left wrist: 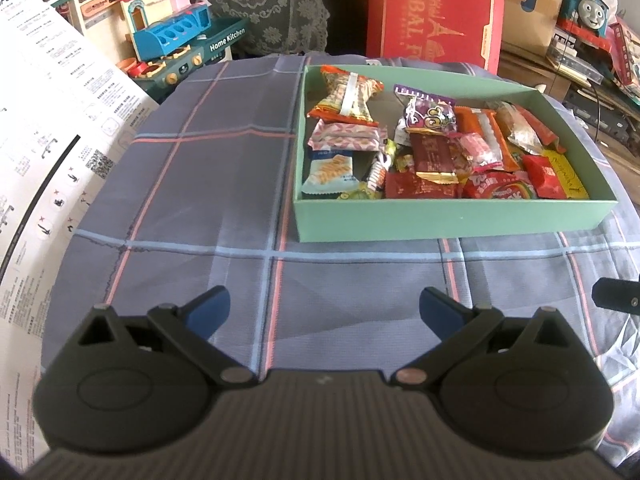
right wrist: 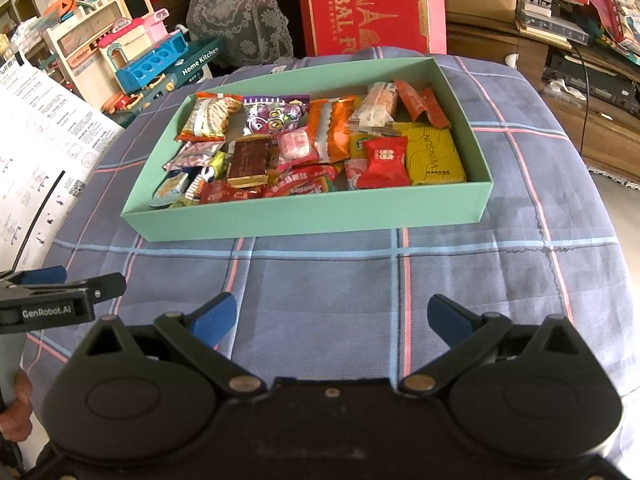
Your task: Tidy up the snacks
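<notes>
Snacks (right wrist: pixel 316 152) in green box (right wrist: pixel 304 216), well ahead of both grippers' jaws, left (left wrist: pixel 324 312) & right (right wrist: pixel 330 320), spread wide, empty.

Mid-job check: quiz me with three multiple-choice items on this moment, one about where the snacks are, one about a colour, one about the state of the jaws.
1. Where are the snack packets?
A. Scattered over the cloth
B. Inside the box
C. Held in the grippers

2. What colour is the box?
A. Pale green
B. Black
C. White

3. How do both grippers' jaws stand?
A. Shut on packets
B. Shut and empty
C. Open and empty

Answers:
1 B: the snack packets all lie within the box, and the plaid cloth around it is bare.
2 A: its walls are pale green in both views.
3 C: the left gripper and right gripper show spread jaws with only cloth between.
</notes>
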Demonstrator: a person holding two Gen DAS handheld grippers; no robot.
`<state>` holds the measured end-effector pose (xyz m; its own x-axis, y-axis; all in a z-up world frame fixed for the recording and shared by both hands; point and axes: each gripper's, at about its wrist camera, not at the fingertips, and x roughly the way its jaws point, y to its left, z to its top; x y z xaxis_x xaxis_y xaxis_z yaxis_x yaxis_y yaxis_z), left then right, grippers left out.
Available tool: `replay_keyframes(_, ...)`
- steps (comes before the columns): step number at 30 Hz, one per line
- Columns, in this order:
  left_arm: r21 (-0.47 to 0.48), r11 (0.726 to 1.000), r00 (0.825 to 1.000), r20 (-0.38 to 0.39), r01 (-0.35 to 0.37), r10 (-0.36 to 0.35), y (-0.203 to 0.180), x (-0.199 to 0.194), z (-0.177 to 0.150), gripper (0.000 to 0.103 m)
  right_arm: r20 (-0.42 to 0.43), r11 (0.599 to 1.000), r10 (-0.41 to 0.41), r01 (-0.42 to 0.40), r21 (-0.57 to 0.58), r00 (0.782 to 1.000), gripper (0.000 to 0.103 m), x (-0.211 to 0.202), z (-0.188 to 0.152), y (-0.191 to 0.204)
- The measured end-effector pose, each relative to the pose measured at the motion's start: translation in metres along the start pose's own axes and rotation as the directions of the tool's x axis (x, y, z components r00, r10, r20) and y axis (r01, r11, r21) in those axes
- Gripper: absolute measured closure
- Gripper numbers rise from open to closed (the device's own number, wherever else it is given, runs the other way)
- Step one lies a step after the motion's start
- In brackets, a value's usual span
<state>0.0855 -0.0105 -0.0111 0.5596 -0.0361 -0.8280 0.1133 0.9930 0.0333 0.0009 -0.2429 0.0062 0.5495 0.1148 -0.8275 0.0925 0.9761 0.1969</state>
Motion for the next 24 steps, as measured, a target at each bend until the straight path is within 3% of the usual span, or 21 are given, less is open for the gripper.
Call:
replay_keyframes(15,0.022,0.999,0.999,0.008,0.041,-0.041,-0.0029,-0.0003,-0.0021,0.000,-0.011,1.000,-0.006,0.006,0.000,1.000,0.000,0.0039,-0.0002,0.0005)
replay_keyframes(24,0.030,0.999,1.000,0.008,0.022,-0.022,-0.0031,-0.0015,-0.0016,0.000,-0.009,1.000,-0.012,0.012,-0.005,1.000,0.000,0.0034,0.0011,0.0011)
